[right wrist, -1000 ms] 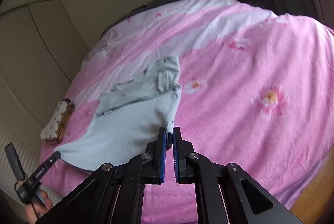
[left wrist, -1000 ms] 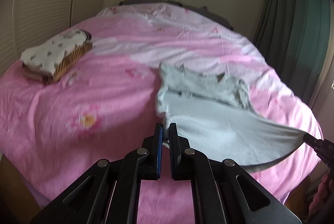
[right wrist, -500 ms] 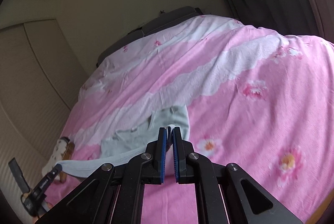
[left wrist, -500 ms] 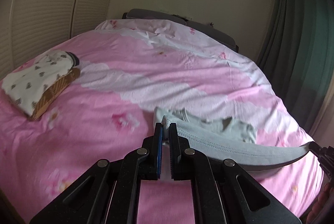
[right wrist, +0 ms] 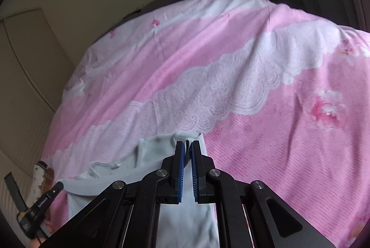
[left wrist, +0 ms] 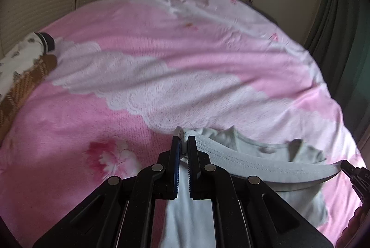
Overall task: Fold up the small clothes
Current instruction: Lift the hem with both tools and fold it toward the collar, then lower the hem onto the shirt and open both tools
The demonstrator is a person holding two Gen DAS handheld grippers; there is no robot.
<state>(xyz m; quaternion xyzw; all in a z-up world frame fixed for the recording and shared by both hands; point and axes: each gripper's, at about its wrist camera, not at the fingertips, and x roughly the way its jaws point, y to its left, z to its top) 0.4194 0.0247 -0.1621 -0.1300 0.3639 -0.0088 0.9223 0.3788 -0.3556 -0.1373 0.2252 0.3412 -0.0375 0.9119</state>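
Observation:
A small pale grey-blue garment [left wrist: 261, 162] lies on the pink bedspread, its hem stretched between my two grippers. My left gripper [left wrist: 184, 140] is shut on one hem corner. My right gripper [right wrist: 187, 145] is shut on the other corner, and its tip shows at the right edge of the left wrist view [left wrist: 349, 168]. The hem has been carried over the garment's neckline end [right wrist: 157, 144]. The left gripper also shows low on the left of the right wrist view [right wrist: 49, 196].
A stack of folded clothes [left wrist: 20, 67], white print over brown plaid, sits at the bed's left side. The pink and white floral bedspread [left wrist: 173, 58] fills both views. Dark green curtains [left wrist: 342, 44] hang to the right, cupboard doors [right wrist: 20, 67] to the left.
Both grippers carried the hem forward and down over the garment toward its neckline, so the lower half now lies doubled over the upper half. Both stayed shut on the corners.

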